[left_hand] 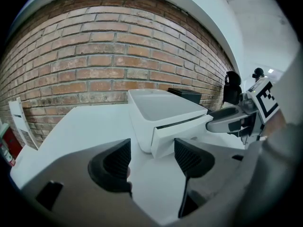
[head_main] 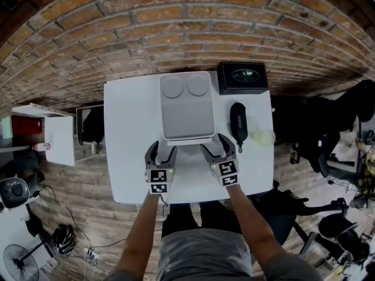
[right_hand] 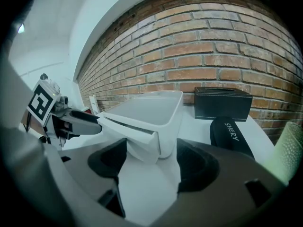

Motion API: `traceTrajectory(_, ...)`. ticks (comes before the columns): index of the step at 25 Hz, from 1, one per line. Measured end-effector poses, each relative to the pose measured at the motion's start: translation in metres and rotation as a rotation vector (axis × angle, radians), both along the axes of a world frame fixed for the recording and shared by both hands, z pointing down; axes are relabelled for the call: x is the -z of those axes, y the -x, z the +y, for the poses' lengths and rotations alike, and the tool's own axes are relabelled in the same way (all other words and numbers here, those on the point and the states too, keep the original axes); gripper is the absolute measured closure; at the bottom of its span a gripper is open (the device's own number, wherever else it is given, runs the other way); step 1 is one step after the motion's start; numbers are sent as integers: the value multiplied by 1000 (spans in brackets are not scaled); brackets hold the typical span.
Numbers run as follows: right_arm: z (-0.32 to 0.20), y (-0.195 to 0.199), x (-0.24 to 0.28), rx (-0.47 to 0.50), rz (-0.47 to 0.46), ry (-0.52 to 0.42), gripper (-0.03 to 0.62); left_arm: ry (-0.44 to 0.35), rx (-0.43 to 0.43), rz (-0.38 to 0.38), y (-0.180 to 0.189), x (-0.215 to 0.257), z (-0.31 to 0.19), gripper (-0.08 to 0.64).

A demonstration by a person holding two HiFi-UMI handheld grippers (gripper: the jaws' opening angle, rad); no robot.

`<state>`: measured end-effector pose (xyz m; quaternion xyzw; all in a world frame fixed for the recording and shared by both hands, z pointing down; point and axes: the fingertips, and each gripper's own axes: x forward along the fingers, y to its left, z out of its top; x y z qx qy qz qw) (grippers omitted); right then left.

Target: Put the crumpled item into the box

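The white box (head_main: 186,107) stands mid-table, and its front panel (left_hand: 177,129) sits slightly ajar. A pale yellow-green crumpled item (head_main: 263,137) lies to the right of the box, near the table's right edge; it also shows at the right gripper view's edge (right_hand: 289,145). My left gripper (head_main: 161,152) is open and empty just before the box's front left corner (left_hand: 152,157). My right gripper (head_main: 217,147) is open and empty at the front right corner (right_hand: 151,162). Neither touches the crumpled item.
A black glasses case (head_main: 238,122) lies between the box and the crumpled item. A black square box (head_main: 242,78) stands at the back right by the brick wall (head_main: 176,28). The white table (head_main: 129,139) ends close behind my grippers.
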<state>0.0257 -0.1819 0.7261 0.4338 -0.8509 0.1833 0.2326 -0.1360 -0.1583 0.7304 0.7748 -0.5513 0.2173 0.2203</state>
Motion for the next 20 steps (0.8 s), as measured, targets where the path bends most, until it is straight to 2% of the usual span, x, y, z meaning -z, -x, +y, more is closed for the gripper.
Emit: traceTrajectory(20,-10,0,0,-8,-2,6,255,5,6,17,1,1,-9,284)
